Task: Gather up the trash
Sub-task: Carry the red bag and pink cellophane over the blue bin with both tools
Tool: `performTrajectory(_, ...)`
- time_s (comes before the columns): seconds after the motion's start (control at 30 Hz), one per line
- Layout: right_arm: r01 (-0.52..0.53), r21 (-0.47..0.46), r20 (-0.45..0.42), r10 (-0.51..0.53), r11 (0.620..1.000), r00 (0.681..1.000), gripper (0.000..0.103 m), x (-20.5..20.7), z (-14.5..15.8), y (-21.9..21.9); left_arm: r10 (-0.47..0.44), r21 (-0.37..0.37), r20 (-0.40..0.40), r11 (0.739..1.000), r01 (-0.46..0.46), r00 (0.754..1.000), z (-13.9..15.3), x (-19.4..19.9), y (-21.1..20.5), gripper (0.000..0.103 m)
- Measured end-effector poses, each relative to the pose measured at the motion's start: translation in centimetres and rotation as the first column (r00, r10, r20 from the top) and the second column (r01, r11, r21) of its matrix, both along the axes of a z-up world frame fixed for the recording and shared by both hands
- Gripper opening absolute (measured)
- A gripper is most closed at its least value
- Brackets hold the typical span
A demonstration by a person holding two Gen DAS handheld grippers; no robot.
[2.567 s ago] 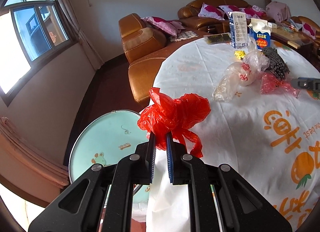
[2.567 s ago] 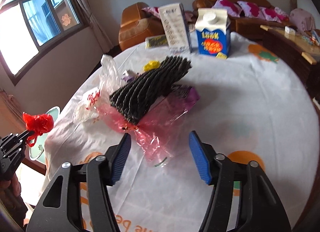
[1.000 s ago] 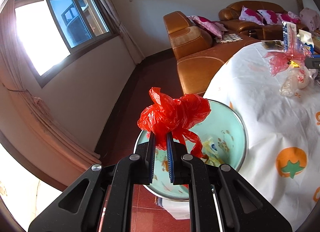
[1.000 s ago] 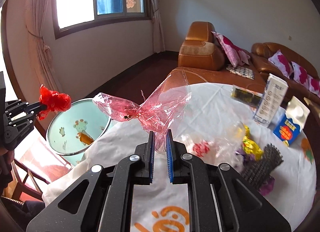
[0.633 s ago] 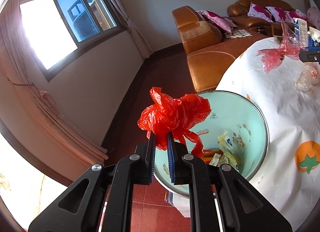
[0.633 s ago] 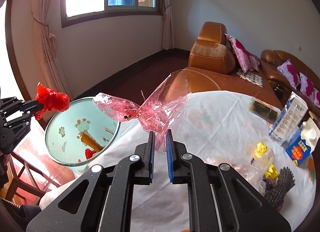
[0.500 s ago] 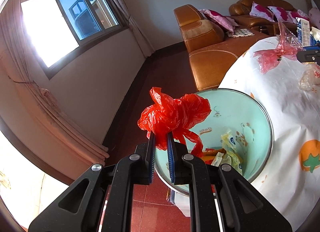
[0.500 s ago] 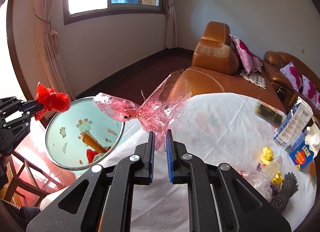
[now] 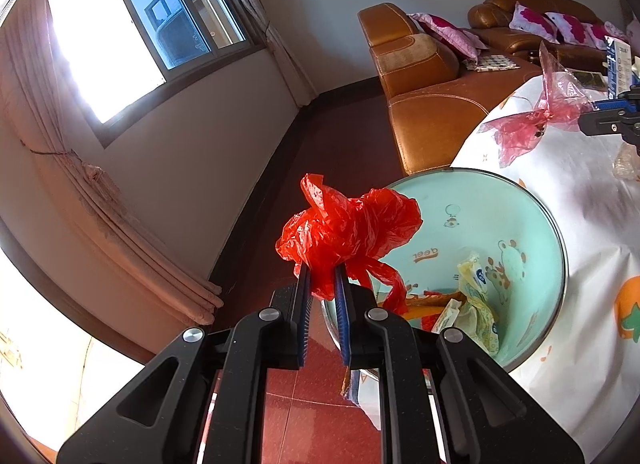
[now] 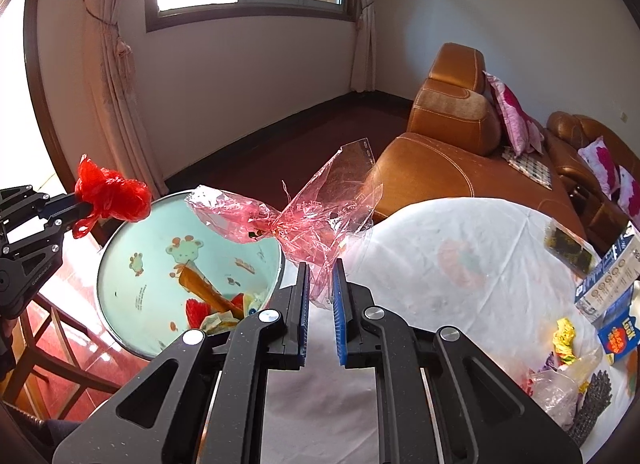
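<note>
Left tool (image 9: 320, 284) clamped on a crumpled red bag (image 9: 348, 232), held above the 9 o'clock rim of the pale green bin (image 9: 520, 223), which stands tight against the table (image 9: 592, 199) edge; bare floor (image 9: 332, 143) lies open from 9 to 12 o'clock of the bin. Right tool (image 10: 320, 280) pinched on a pink cellophane wrapper (image 10: 288, 219), over the table edge just beside the bin's 3 o'clock rim. Bin contents are half hidden by the tools, and the cartons (image 10: 612, 280) at the table's far side are cut off by the frame.
</note>
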State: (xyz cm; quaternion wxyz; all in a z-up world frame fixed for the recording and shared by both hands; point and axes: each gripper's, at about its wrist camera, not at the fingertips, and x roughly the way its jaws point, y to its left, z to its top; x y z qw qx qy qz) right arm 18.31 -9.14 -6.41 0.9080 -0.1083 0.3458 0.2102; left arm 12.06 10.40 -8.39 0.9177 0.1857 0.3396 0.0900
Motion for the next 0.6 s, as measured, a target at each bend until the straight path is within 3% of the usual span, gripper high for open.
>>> performTrajectory(0.6,-0.048,-0.012,-0.016,0.048,0.999,0.999,0.012,-0.2,-0.4,2.1,0.01,-0.011,-0.004,1.0,-0.01,1.0,-0.2,0.3,0.4,0.013)
